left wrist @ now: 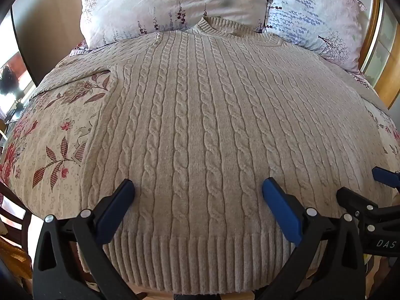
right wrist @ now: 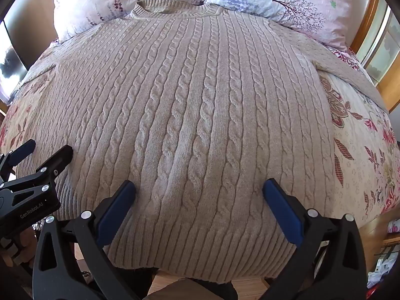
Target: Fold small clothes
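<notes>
A beige cable-knit sweater [left wrist: 200,115] lies flat and spread out on the bed, neck at the far end by the pillows, ribbed hem at the near edge. It also fills the right wrist view [right wrist: 195,105]. My left gripper [left wrist: 198,187] is open, jaws wide, just above the hem area on the left half. My right gripper [right wrist: 198,187] is open over the hem's right half. The right gripper shows at the right edge of the left wrist view [left wrist: 370,187]. The left gripper shows at the left edge of the right wrist view [right wrist: 42,152].
A floral bedspread [left wrist: 55,130] covers the bed on both sides of the sweater. Two floral pillows [left wrist: 170,2] lean at the head. A wooden frame [right wrist: 392,80] stands at the far right. Wooden floor [right wrist: 247,287] shows below the near bed edge.
</notes>
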